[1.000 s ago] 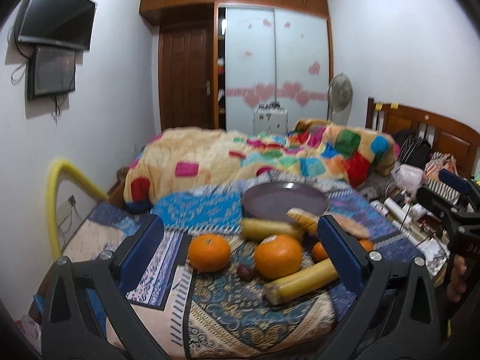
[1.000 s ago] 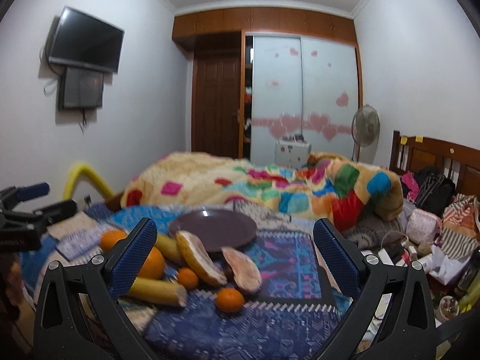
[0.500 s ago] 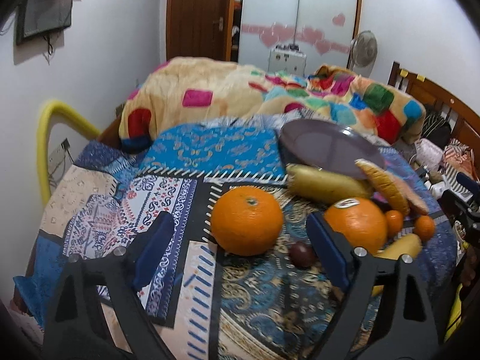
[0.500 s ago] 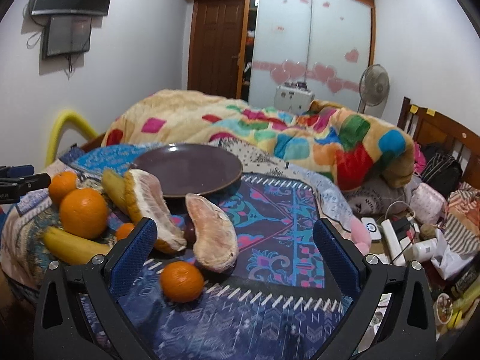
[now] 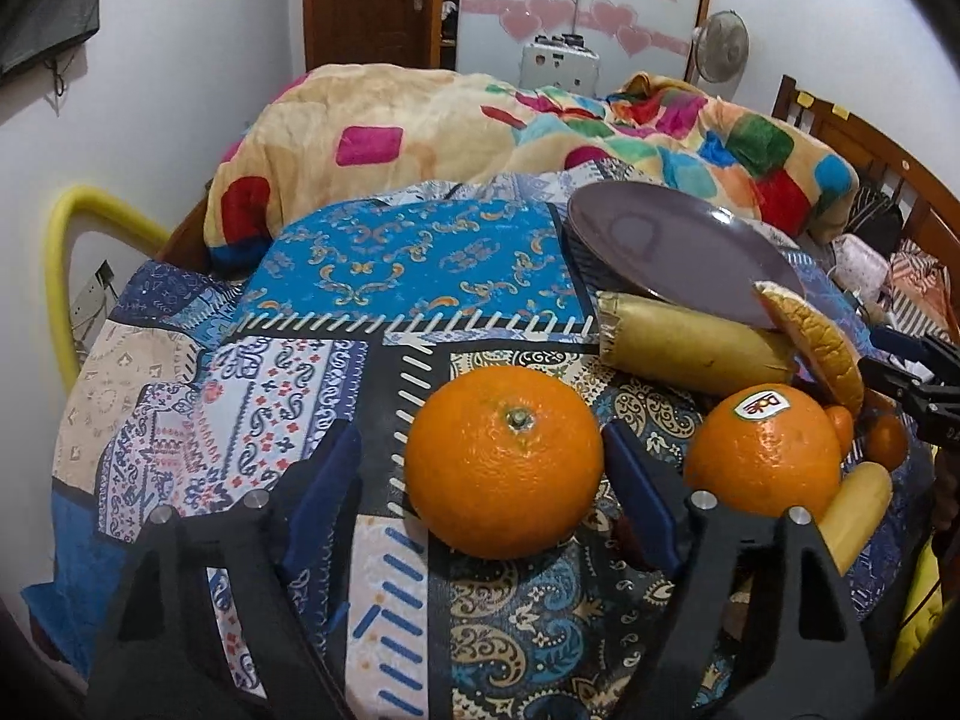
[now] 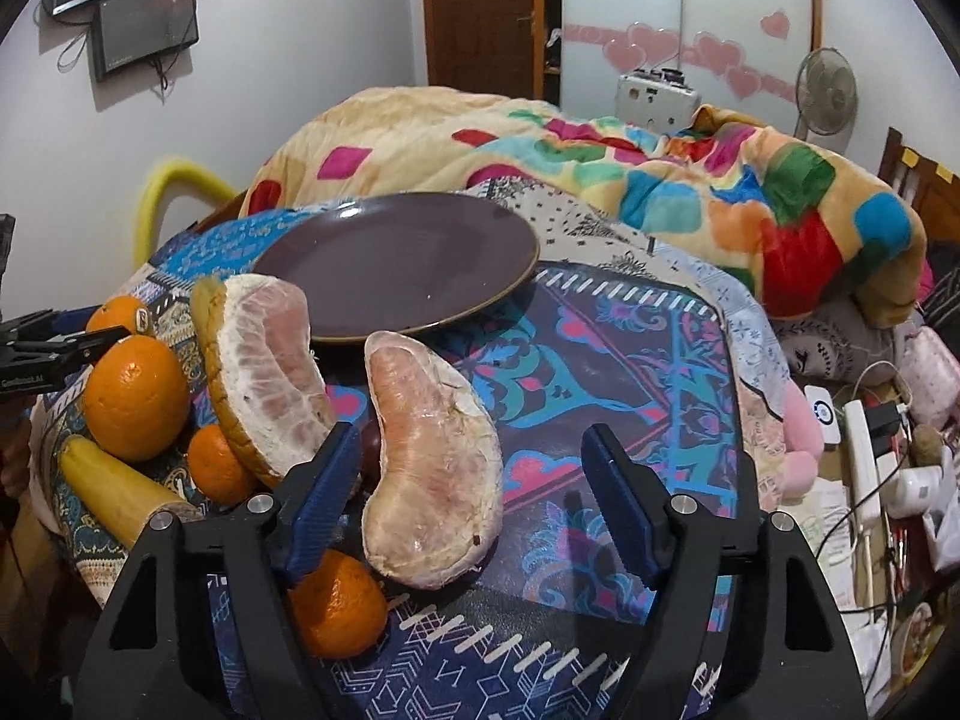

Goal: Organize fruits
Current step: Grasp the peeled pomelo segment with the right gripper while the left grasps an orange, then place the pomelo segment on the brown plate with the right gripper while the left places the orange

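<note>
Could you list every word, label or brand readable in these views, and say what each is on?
"Dole": sticker on the orange right of the left gripper, upside down.
Sticker on the far orange: too small.
Lettering on the other gripper's black body: too blurred.

Left gripper (image 5: 480,480) pitched down, jaws just closing, pads not pressing. Right gripper (image 6: 465,495) pitched down, jaws just closing, gap remaining.

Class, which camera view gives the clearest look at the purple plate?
The right wrist view: the purple plate shows nearly its whole round face and rim, empty, with only a peeled pomelo piece overlapping its near edge. The left wrist view shows it off to the right, foreshortened and partly covered by fruit.
</note>
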The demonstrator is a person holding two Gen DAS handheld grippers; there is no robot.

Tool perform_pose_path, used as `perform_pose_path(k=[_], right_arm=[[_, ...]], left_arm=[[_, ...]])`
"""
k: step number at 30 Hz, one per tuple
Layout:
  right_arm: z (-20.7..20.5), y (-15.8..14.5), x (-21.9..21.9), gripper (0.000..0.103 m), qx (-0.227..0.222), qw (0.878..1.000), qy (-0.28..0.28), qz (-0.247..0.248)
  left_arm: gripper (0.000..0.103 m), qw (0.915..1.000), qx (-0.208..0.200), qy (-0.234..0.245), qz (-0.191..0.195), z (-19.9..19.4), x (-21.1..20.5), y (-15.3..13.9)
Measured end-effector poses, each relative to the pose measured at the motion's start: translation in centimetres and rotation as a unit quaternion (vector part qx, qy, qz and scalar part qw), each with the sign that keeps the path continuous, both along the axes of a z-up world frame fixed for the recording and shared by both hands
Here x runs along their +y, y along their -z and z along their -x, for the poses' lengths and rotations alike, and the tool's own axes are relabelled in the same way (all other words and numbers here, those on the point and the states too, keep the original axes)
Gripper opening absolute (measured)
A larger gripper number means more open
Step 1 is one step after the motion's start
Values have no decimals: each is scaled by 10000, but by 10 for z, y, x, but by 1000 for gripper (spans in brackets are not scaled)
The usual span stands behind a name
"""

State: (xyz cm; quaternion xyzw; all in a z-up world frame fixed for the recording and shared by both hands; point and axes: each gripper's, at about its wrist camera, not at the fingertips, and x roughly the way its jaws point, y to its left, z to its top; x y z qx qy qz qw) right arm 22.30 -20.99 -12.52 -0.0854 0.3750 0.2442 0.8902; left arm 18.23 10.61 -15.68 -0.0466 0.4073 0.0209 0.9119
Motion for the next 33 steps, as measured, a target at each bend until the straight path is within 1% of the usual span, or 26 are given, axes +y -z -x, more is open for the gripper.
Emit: perform_pose_path(k=[2,3,4,7,8,10,11,13,17,20,25,30,33], right_arm=[[-1,1,1,70,85,9999,-52,22],[-1,2,2,65,139,9999,-84,46],[-3,2,3,63,175,9998,-103,67],[-8,3,1,63,338,9993,-145,6],[-9,3,0,61,400,9991,-157,-41],[-12,5,-2,53,529,9983,-218,-139],[-13,5,-3,51,593,9977,-260,-200],[-13,4,-1,43,665,9969,-345,-256],[-9,3,5,42,539,9980,-336,-71],[-9,0,4,41,474,9985,-255,-46],[-10,-12,-5,40,341,9991,-145,-181],[-9,-28,-9,40,102,9996,-88,-238],[-10,-38,-10,40,-30,9995,-74,-306]], left_arm=[[74,10000,81,48,17,-4,-1,4],[73,9999,111,81,51,-6,-2,5],[70,9998,133,104,74,-7,-2,6],[65,9997,166,161,80,-9,-4,8],[65,9997,157,162,43,-10,-5,8],[65,9997,136,192,-49,-10,-7,8],[65,9997,133,205,-78,-10,-8,8],[65,9996,138,226,-107,-10,-8,8],[64,9995,161,248,-148,-9,-9,6],[64,9995,125,247,-180,-7,-10,2],[64,9994,-21,234,-241,-5,-11,-14],[64,9992,-194,249,-242,-8,-13,-34],[64,9986,-305,289,-332,-13,-19,-45]])
